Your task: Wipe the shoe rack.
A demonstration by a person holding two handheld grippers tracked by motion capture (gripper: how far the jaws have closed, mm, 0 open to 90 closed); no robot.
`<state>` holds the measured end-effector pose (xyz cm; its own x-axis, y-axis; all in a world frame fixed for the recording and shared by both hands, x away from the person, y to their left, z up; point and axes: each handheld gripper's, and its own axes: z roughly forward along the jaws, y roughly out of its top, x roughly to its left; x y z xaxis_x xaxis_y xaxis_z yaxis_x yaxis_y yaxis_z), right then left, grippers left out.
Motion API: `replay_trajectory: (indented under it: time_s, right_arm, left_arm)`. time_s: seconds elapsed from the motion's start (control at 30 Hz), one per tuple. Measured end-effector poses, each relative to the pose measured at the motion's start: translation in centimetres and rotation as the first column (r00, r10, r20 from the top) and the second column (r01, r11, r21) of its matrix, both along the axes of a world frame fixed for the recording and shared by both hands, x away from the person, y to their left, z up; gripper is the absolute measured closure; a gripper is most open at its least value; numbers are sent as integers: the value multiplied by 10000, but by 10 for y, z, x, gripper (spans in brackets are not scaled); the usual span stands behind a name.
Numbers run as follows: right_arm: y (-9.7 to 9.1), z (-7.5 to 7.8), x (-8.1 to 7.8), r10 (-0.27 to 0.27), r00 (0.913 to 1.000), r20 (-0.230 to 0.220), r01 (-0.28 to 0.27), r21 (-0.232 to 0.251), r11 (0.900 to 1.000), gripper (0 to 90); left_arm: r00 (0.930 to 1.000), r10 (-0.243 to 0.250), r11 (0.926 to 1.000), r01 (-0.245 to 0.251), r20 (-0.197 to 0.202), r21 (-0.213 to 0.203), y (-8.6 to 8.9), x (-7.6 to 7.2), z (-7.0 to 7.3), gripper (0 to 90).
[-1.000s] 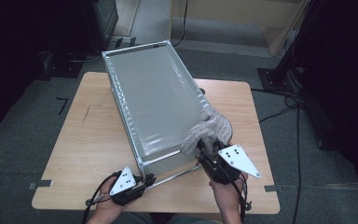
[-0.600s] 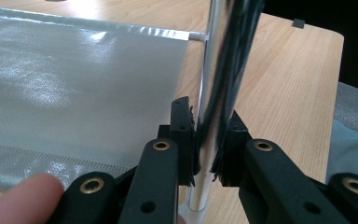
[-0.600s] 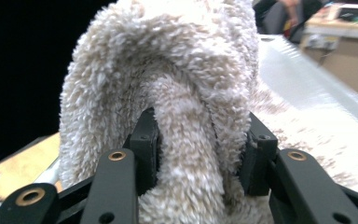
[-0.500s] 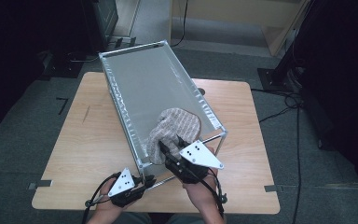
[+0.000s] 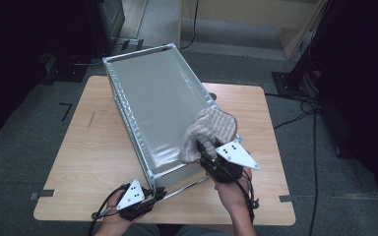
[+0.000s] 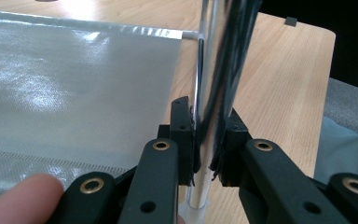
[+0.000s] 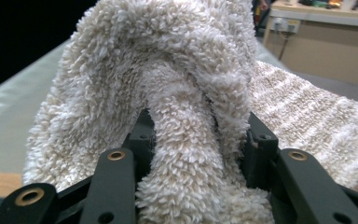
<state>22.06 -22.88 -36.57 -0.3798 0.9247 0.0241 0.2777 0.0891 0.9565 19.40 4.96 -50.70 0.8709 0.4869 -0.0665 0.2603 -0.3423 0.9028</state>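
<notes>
Nearest the table edge, the left gripper [image 5: 137, 196] has its jaws clamped tight on the corner post [image 6: 204, 140] of the metal frame [image 5: 128, 110], a thin shiny upright rod. It steadies the frame, as I read it. A fingertip [image 6: 16, 198] shows low in the left gripper view.

Just beyond, the right gripper [image 5: 207, 153] holds a bunched towel [image 5: 209, 132]; the jaws stand partway apart with a thick fold of the cloth [image 7: 186, 186] pinched between them. They have just been closing a little on that fold. The towel rests on the near right part of the frame's top sheet [image 5: 160, 101], by the right rail.

Progress, as a judgement: the work looks like wiping the sheet with the towel. The pass sits at the near end; the long stretch of sheet toward the far end is likely left to do. No dirt or wet marks can be made out, so how much is clean cannot be told.

Materials:
- towel: cream, deep looped pile, soft, folds thickly.
- sheet: grey, glossy, fine woven grain, stretched flat, slight ripples along the edges.
- frame: boxy, slim bright metal tubes, set slantwise on the table [image 5: 93, 147].
- table: pale wood grain, rounded corners.
</notes>
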Motion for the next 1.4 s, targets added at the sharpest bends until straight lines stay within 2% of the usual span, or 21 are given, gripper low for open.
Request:
replay_trajectory:
  time_s: [0.13,0.23,0.27,0.37,0.43,0.6,0.7,0.73,0.8,1.03,1.2,1.4]
  right_arm:
    - [-16,1,7,-557,9984,-81,556,-136,9984,579]
    - [-26,2,12,-1019,9948,-75,1017,-270,9945,586]
    - [-28,2,12,-1085,9940,-133,1082,-200,9939,589]
    - [-27,3,11,-1382,9903,-126,1374,-531,9891,601]
    - [-27,4,8,-1659,9861,-101,1649,-674,9840,603]
    - [-33,1,1,-1676,9859,17,1676,-262,9855,605]
    - [-33,-1,-6,-1770,9842,98,1768,195,9841,612]
    - [-32,0,-7,-1772,9842,74,1771,150,9841,614]
    - [-29,2,-10,-1618,9868,11,1617,105,9868,614]
    - [-8,0,-18,-1046,9945,39,1044,412,9937,612]
    - [17,0,-26,-413,9991,70,411,287,9987,612]
    - [43,0,-33,238,9996,152,-241,207,9995,611]
  left_arm:
    - [10000,34,9999,-33,-39,116,0,0,1,802]
    - [9996,-6,10000,6,-272,-25,1,2,0,798]
    - [9995,44,10000,-46,-322,-75,1,2,0,797]
    - [9990,215,9995,-223,-397,-214,2,3,-1,795]
    - [9993,265,9995,-270,-267,-187,2,2,-1,796]
    - [9996,195,9993,-201,-190,-325,2,2,-3,797]
    - [9998,97,9996,-101,-150,-269,2,2,-3,800]
    - [9999,52,9997,-56,-150,-247,3,2,-3,800]
    - [9998,12,9997,-17,-196,-253,3,2,-2,800]
    - [9996,19,9995,-28,-293,-300,4,2,-3,799]
    - [9998,-20,9995,13,-217,-300,4,2,-3,800]
    - [9994,-83,9992,70,-333,-406,5,3,-4,799]
